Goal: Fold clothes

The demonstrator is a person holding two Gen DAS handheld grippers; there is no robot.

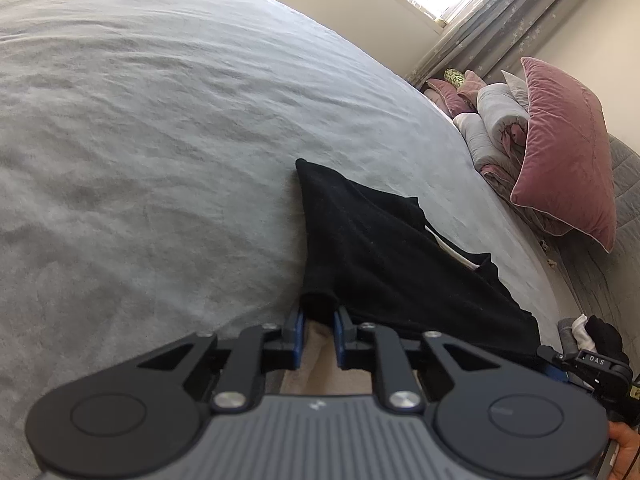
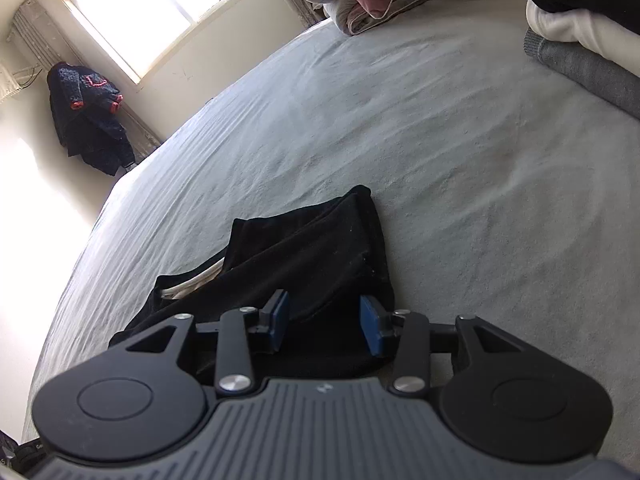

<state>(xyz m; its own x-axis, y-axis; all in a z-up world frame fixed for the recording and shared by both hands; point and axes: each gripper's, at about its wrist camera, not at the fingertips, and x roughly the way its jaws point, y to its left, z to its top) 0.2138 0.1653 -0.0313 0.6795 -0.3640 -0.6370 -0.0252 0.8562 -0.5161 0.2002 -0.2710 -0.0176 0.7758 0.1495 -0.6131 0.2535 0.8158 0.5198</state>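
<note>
A black garment lies bunched on the grey bed sheet, with a white strip of its inside showing. My left gripper is shut on a rolled edge of that garment at its near end. In the right wrist view the same black garment spreads out beneath and ahead of my right gripper, whose blue pads stand wide apart over the cloth, gripping nothing. Part of the right gripper's body shows at the left wrist view's lower right edge.
A pink pillow and rolled duvets sit at the head of the bed. A stack of folded clothes, black over white over grey, lies on the sheet at the upper right. A dark jacket hangs near the window.
</note>
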